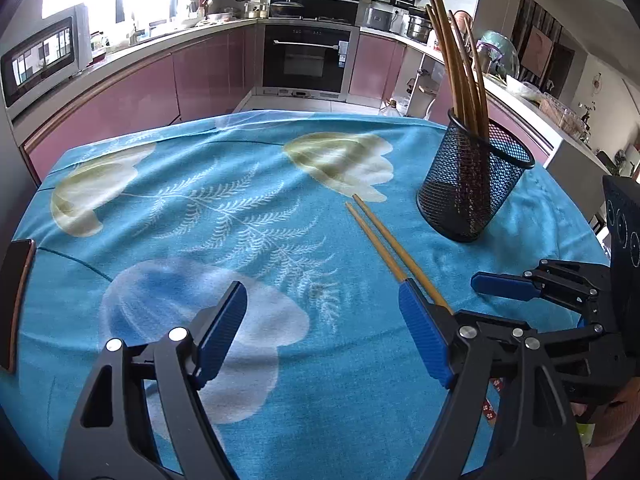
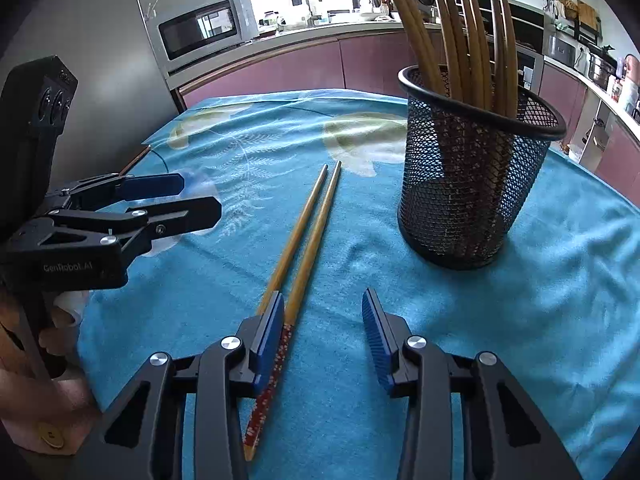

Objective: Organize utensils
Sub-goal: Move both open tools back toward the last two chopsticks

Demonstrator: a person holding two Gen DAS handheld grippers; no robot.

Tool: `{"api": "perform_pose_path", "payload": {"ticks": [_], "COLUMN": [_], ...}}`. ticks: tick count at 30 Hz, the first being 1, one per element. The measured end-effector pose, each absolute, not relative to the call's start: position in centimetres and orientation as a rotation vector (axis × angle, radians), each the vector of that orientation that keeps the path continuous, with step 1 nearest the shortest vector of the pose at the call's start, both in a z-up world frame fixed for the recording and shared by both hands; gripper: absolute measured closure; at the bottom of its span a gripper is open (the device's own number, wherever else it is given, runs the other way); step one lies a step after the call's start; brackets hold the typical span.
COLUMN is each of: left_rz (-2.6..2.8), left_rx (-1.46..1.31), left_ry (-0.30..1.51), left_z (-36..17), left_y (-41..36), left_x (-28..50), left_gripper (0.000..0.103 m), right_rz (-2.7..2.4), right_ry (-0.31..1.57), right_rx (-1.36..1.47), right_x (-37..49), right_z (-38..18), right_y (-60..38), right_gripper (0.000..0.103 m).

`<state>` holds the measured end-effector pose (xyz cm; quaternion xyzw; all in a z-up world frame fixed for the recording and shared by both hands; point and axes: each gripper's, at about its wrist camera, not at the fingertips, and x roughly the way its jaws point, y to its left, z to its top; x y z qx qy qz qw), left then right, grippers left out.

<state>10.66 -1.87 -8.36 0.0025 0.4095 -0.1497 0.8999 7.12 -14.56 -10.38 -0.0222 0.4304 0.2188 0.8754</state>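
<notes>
A pair of bamboo chopsticks with red flower-patterned handle ends (image 2: 308, 240) lies flat on the blue tablecloth with pale leaf and fern prints (image 2: 500, 340), side by side and almost touching, tips pointing toward the far side of the table. To their right, a little farther away, a black wire-mesh cylindrical holder (image 2: 476, 184) stands upright on the cloth, with more long bamboo chopsticks (image 2: 468, 40) standing in it, fanned out and leaning against its rim.

The right gripper (image 2: 324, 320) is low over the near ends of the lying pair, its blue pads partly apart. One chopstick runs between the pads, close against the left pad; the other is crossed and hidden by that left pad. The right pad stands clear, so nothing is clamped.

The left gripper (image 1: 324, 320) hangs over the cloth to the left of the pair with its pads spread wide and nothing between them. In its own view its right pad overlaps the chopsticks; whether it touches them cannot be told.

Behind the table are pink kitchen cabinets (image 1: 152, 80), a black built-in oven (image 1: 308, 56) and a silver microwave (image 2: 204, 28).
</notes>
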Motion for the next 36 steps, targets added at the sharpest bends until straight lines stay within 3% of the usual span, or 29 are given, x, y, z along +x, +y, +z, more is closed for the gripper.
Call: {"api": "perform_pose_path", "payload": {"ticks": [8, 22, 32, 36], "left_rz": [-0.382, -0.392, -0.401, -0.395], "left_rx": [0.049, 0.148, 0.11, 0.087], "left_ry": [0.889, 0.94, 0.955, 0.955], "left_z": [-9.5, -11.3, -10.9, -10.9], "left_y": [-4.9, -7.6, -6.0, -5.6], "left_x": [10.9, 10.9, 10.7, 10.8], "left_gripper": [0.026, 0.036, 0.061, 0.066], "right_rz": [0.453, 0.458, 0.46, 0.461], "right_ry": [0.91, 0.913, 0.91, 0.906], "right_rx": [0.015, 0.039, 0.023, 0.008], "right_x": [7.7, 7.9, 7.9, 8.1], "right_z": [-10.6, -10.6, -10.5, -10.5], "right_y": [-16.0, -16.7, -16.3, -15.7], "right_gripper": [0.067, 0.068, 0.068, 0.068]}}
